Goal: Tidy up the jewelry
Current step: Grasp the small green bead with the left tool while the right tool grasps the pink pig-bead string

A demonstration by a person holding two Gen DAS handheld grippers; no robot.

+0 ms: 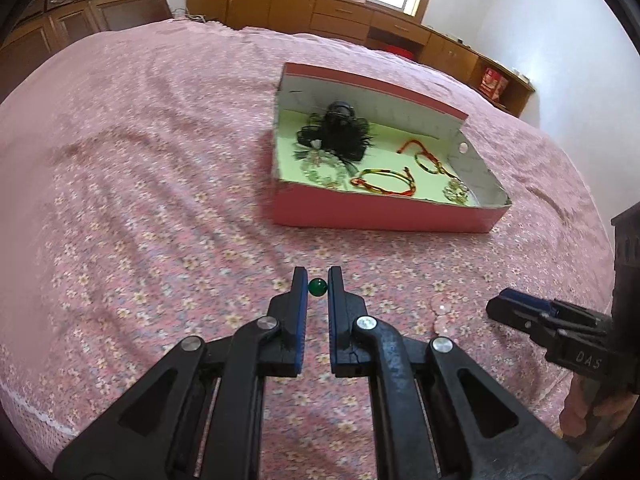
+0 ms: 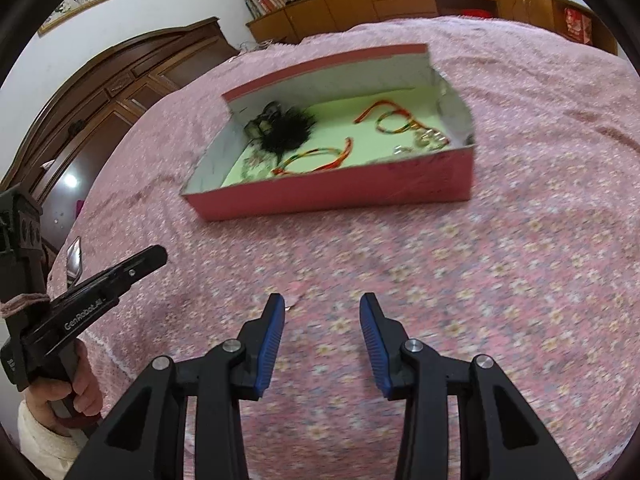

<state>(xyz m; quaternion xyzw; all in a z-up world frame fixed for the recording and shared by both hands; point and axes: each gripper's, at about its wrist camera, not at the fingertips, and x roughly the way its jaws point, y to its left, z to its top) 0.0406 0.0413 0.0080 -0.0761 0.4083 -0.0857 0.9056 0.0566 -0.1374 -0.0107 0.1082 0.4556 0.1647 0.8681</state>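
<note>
Box: a pink box with a pale green floor is set on the flowered bedspread.
Contents: a black hair piece, clear bead bracelets and red woven cords are seen inside.
Left claw: a green bead is pinched between nearly closed tips, near the box, above the bedspread.
Right claw: held wide apart, nothing gripped.
Left view only: the bead and a pale, clear piece lying on the bedspread are shown.
Right view only: a framed picture is shown.
</note>
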